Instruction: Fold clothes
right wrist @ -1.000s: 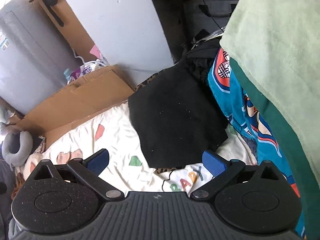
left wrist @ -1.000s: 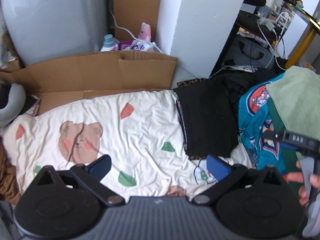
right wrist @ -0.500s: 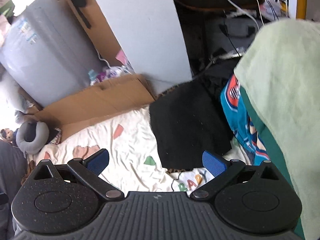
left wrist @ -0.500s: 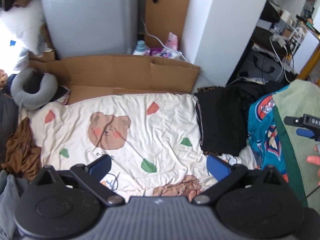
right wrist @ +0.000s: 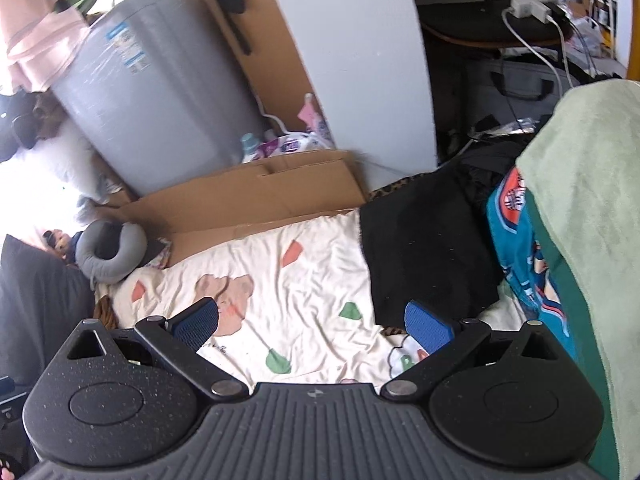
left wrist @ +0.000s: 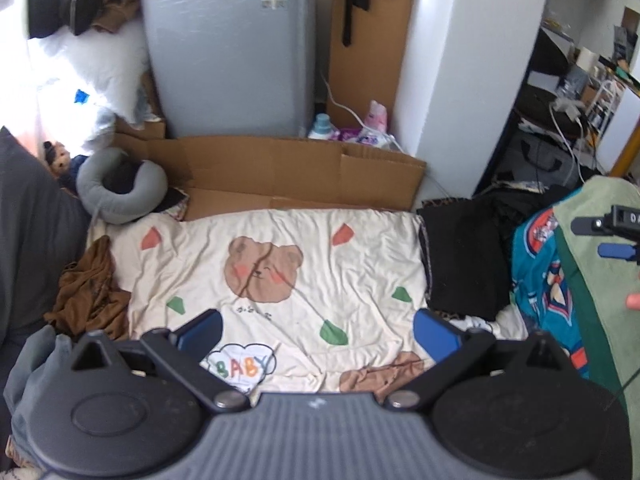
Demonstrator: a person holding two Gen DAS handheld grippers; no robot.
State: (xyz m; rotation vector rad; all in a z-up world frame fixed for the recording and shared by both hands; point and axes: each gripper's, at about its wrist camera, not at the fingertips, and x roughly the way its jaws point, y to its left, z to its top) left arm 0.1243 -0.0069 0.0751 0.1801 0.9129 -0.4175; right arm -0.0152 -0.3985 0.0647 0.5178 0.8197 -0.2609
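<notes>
both grippers, left gripper (left wrist: pixel 316 330) and right gripper (right wrist: pixel 312 322), hover jaws spread, empty, over the bear-print quilt (left wrist: pixel 280 280). folded black garment (left wrist: pixel 460 264) lies at its right edge; next probably picking from the clothes pile (right wrist: pixel 520 248).

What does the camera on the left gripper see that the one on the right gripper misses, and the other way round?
Only the left wrist view shows the crumpled brown garment beside the bear blanket, the whole "BABY" cloud print, and the right gripper seen from outside.

Only the right wrist view shows the white power adapter with its cables on a dark shelf.

Both show the cream bear blanket, the black cloth, the grey neck pillow, the flattened cardboard, and open blue-tipped fingers.
</notes>
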